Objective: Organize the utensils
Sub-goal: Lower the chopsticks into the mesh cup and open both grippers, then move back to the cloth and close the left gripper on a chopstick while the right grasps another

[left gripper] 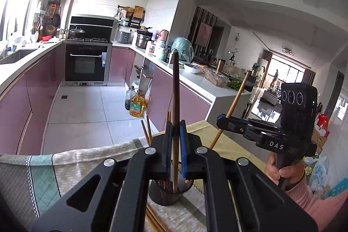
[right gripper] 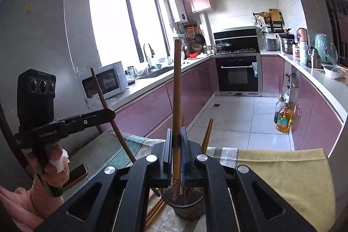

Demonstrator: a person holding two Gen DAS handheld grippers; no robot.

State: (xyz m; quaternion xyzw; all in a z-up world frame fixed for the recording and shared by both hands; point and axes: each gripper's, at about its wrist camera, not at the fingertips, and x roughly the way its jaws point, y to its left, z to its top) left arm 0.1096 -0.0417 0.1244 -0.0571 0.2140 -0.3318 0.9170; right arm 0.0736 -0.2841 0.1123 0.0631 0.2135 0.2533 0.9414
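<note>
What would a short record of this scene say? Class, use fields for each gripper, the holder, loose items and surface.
left gripper: jaws shut on a dark chopstick, upright, lower end in the holder
right gripper: jaws shut on a light chopstick, upright over the holder
holder: dark mesh cup, other chopsticks inside
loose chopsticks: lying beside the holder
surface: table with patterned cloth

Left tool (left gripper: 175, 140) clamps dark chopstick (left gripper: 175, 88) above holder (left gripper: 166, 194).
</note>
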